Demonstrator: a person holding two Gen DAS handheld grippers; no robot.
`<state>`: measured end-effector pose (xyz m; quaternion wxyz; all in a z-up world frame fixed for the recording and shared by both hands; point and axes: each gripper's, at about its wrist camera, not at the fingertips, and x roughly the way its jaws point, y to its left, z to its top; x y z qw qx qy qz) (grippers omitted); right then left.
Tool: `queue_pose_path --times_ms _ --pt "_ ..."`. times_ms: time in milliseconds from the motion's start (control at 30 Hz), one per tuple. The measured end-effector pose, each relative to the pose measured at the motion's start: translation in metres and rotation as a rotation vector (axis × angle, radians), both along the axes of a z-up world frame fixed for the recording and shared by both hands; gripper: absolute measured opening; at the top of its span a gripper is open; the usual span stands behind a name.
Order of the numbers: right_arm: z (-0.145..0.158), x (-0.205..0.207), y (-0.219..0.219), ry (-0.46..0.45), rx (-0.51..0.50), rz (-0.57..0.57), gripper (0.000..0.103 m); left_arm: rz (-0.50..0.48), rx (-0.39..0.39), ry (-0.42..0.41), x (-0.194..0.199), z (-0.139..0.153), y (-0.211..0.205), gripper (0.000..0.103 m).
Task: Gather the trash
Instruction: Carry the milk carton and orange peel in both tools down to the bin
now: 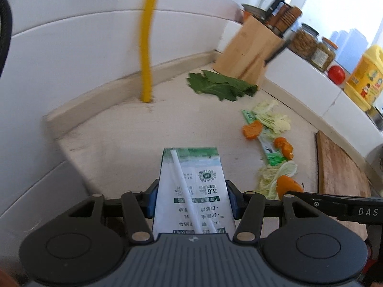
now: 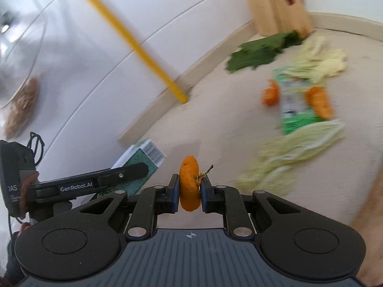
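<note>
Both grippers are carrying trash above the counter!
Left gripper is squeezing the milk carton; right gripper is pinching 1 orange peel, scraps lying on the countertop beyond.

We cannot see the near end of the milk carton; it runs under the gripper body, and its small print is too soft to read. In the right wrist view the cabbage scraps and knife block smear with motion blur, the block cut off by the top edge. The cutting board leaves the left wrist view's right edge.
</note>
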<state>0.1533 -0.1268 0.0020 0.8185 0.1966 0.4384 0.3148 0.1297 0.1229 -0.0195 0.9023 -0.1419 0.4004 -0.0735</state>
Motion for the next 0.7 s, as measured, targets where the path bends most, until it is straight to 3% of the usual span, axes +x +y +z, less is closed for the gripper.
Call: queue_pose_path --times_ms 700 --pt "-0.002 -0.051 0.163 0.031 0.037 0.394 0.023 0.278 0.020 0.051 -0.120 -0.014 0.110 0.052"
